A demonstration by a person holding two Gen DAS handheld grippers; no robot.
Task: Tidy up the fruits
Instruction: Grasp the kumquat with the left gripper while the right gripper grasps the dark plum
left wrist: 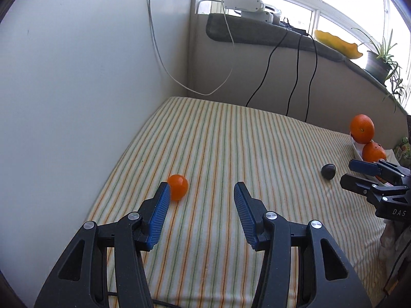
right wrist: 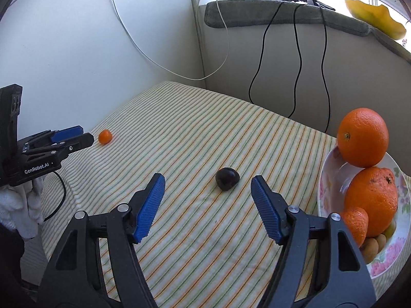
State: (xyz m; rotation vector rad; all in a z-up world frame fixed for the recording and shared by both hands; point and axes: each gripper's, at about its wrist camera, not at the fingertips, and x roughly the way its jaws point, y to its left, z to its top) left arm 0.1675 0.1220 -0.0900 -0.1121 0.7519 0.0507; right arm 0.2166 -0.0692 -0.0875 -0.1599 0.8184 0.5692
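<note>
Two loose fruits lie on the striped surface [right wrist: 205,128]: a small orange fruit [left wrist: 177,186] near the wall side and a small dark fruit [right wrist: 227,178] toward the middle, both well apart from each other. The flowered plate [right wrist: 331,169] at the right edge already carries a large orange [right wrist: 362,137] stacked on a second orange [right wrist: 371,200], with smaller fruits beneath. The left claw [left wrist: 201,192] stands open and empty, its left pad just beside the small orange fruit, which sits outside the gap rather than between the jaws. The right claw [right wrist: 208,184] is likewise open and empty, aimed at the dark fruit, which lies ahead of the fingertips and roughly centred between them. Both loose fruits appear light, round and smooth-skinned, so they are likely to roll on the cloth if nudged from one side; the dark one looks glossy and probably soft, bruising under hard pressure. Each is best taken across its widest middle, ribbed pads on opposite sides, closing gently. The stacked oranges look precarious, so any fruit added to the plate should be set low at the rim, away from the pile
</note>
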